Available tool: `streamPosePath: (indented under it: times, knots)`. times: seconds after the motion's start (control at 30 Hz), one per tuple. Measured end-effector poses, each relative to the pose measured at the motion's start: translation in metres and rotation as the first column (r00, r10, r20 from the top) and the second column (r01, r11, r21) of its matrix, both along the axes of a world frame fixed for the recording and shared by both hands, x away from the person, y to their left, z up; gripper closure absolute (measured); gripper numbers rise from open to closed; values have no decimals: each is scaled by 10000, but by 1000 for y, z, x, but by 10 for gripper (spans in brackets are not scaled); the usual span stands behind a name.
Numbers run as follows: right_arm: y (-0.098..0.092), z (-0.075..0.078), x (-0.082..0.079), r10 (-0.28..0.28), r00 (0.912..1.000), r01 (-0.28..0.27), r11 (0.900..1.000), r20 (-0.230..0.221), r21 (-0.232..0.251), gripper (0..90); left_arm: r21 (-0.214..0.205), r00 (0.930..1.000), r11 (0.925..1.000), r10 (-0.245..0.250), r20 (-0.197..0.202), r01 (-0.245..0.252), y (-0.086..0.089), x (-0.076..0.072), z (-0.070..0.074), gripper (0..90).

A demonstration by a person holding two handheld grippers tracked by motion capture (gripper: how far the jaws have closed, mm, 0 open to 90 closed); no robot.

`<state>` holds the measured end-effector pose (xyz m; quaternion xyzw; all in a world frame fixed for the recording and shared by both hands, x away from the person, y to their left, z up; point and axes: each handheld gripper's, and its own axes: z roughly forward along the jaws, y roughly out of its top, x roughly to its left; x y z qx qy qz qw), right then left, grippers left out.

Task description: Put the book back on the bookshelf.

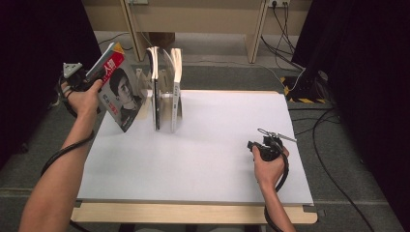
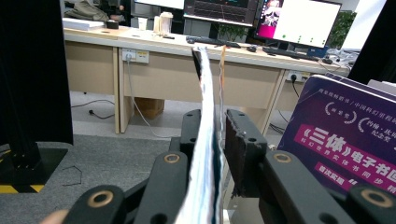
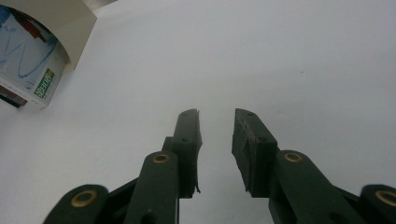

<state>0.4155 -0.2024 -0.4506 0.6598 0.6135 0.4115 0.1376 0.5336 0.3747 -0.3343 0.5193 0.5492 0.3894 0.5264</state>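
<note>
A book (image 1: 118,92) with a portrait on its cover stands tilted at the table's far left, its lower corner on the white surface (image 1: 217,159). My left gripper (image 1: 94,77) is at its upper left edge. In the left gripper view the page edge (image 2: 205,140) runs up between the jaws of the left gripper (image 2: 212,126); it lies against the left pad, and the right pad (image 2: 240,144) stands a sliver off it. My right gripper (image 1: 252,144) rests low over the table at the right, and its jaws (image 3: 217,116) are open and empty.
Several books stand upright in a wooden rack (image 1: 164,92) just right of the tilted book. A purple-covered book (image 2: 345,140) shows beside my left jaws. One book's lower corner (image 3: 28,70) lies far left of my right jaws. A desk and cables are behind the table.
</note>
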Motion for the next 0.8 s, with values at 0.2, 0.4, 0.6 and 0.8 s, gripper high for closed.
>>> streamPosePath:
  times: [0.2,0.4,0.6,0.8]
  knots:
    - [0,0,0,71,10000,-71,9999,57,-73,710,-76,9999,10000,36,-128,-37,3,-1,-2,722]
    - [0,0,0,87,9999,-86,9999,104,-102,710,-273,9995,9996,51,-299,-59,7,-4,-5,613]
    - [0,1,-1,67,9999,-66,9999,92,-122,709,-214,9991,9997,80,-417,-89,10,-6,-6,528]
    - [1,0,-1,97,9999,-96,9999,102,-113,709,-254,9988,9996,108,-473,-121,15,-11,-9,493]
